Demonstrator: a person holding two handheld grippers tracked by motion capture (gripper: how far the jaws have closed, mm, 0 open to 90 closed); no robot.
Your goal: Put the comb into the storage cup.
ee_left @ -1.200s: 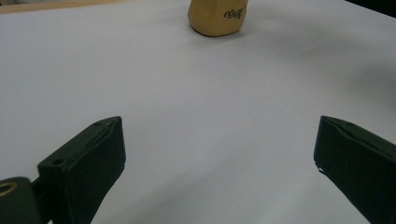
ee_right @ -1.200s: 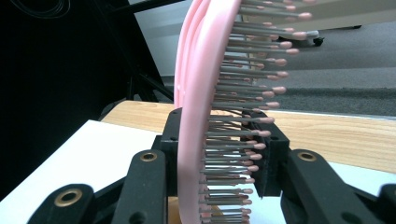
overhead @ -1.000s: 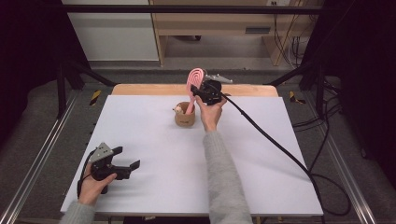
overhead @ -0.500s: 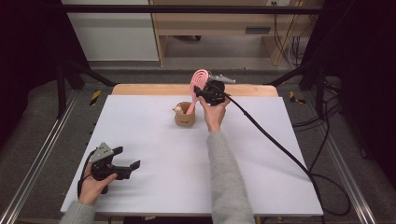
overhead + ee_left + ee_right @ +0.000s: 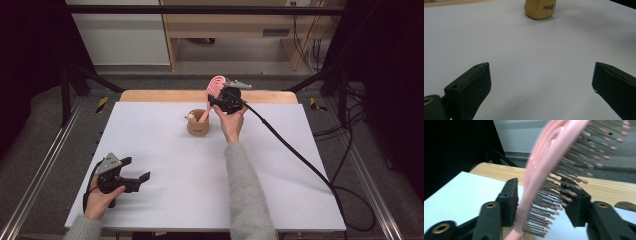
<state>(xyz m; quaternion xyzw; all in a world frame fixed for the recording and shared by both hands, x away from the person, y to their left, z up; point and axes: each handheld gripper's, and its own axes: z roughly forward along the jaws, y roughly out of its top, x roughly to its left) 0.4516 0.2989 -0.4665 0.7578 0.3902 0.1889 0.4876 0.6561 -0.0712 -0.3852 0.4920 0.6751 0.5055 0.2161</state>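
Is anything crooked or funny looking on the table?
Yes. The pink hairbrush stands handle-down in the tan cup and leans to one side, with most of it sticking out over the rim. The right gripper has just been opening its jaws, with the brush head between them. Nothing is spilled or broken.

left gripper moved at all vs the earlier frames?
No. In the high view the left gripper sits at the same spot near the white table's front-left corner as a second ago, jaws open on nothing.
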